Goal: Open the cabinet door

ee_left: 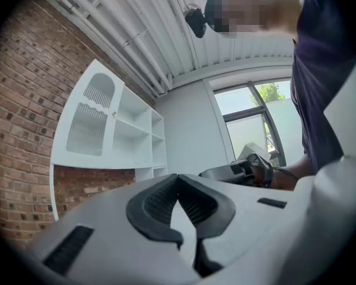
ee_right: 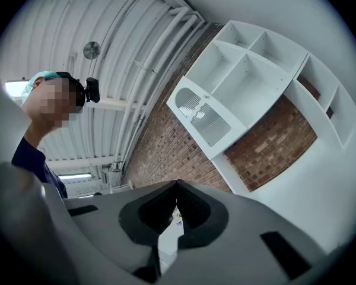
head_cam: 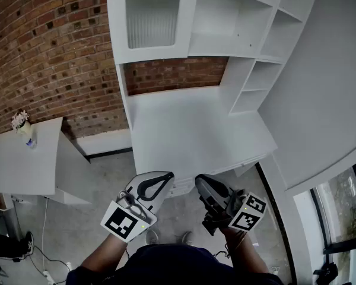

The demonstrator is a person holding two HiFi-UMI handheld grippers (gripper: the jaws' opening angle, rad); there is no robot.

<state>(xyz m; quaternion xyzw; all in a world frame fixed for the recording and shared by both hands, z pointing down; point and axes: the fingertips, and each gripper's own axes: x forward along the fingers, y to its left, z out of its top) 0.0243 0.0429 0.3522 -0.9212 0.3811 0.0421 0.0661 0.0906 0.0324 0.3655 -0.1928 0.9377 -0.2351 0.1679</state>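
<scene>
Door (head_cam: 152,19) of the white cabinet is shut. It is far from both pairs of fingers, higher than them and about straight ahead of the left fingertips.

Closest to the person are the two grippers, held side by side in front of the body, near each other but apart. The left gripper (head_cam: 164,177) has its fingers brought together. In the left gripper view the tips meet and nothing is between the pads. The right gripper (head_cam: 200,183) is the same, with its fingers fully together and holding nothing.

Just beyond the fingertips begins the desk top (head_cam: 190,129), a white surface which runs away from them to the back. Further on, ahead and to the right of the right fingers, stand the open shelves (head_cam: 258,70). The door is at the far end, above the desk top and just left of the shelves. It has a ribbed pane in the middle.

Behind all this, and far to the left of the left fingers, is the brick wall (head_cam: 41,46). A low white table (head_cam: 18,165) stands before it, with flowers (head_cam: 21,120) on the table.
</scene>
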